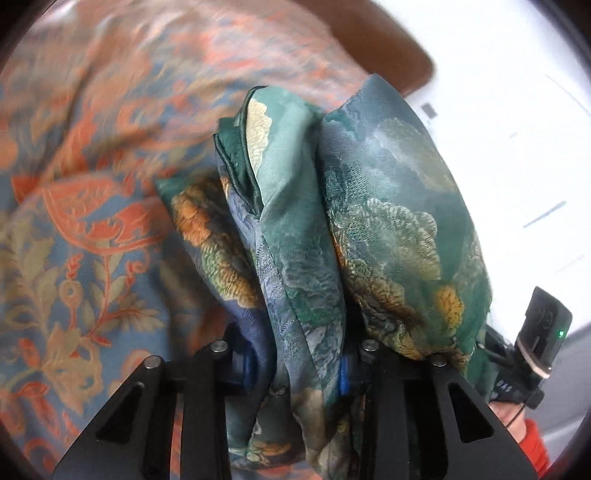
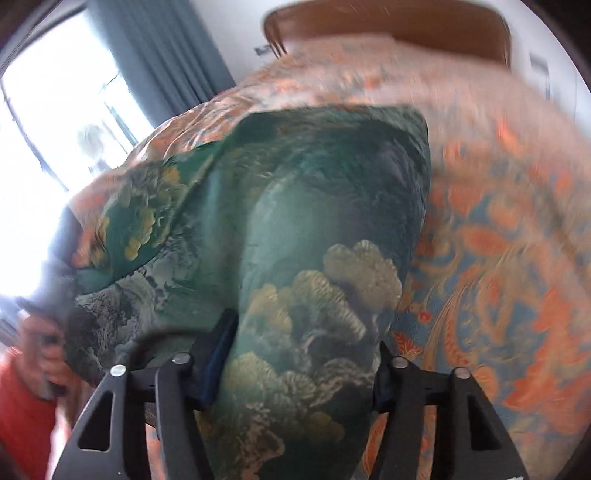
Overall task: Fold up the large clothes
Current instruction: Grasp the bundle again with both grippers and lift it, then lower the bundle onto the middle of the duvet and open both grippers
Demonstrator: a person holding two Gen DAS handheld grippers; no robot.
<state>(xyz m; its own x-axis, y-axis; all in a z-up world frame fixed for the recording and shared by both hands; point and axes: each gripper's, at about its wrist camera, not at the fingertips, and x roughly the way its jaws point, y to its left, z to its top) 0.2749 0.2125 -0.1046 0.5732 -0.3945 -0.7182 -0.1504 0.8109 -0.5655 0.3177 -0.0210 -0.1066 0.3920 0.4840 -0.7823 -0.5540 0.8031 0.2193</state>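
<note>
Both grippers clamp the same green garment (image 1: 303, 236): the left gripper (image 1: 301, 369) pinches a bunched fold between its jaws, and the right gripper (image 2: 295, 369) grips a broader gathered swathe. From each, the cloth runs lengthwise straight ahead of the fingers, draped over a patterned orange-and-blue bedspread (image 1: 85, 229). Beyond lies a brown headboard (image 2: 388, 33). No lettering on the garment can be read.

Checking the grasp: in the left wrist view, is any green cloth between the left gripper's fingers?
Yes, bunched green cloth runs down between the left gripper fingers.
</note>
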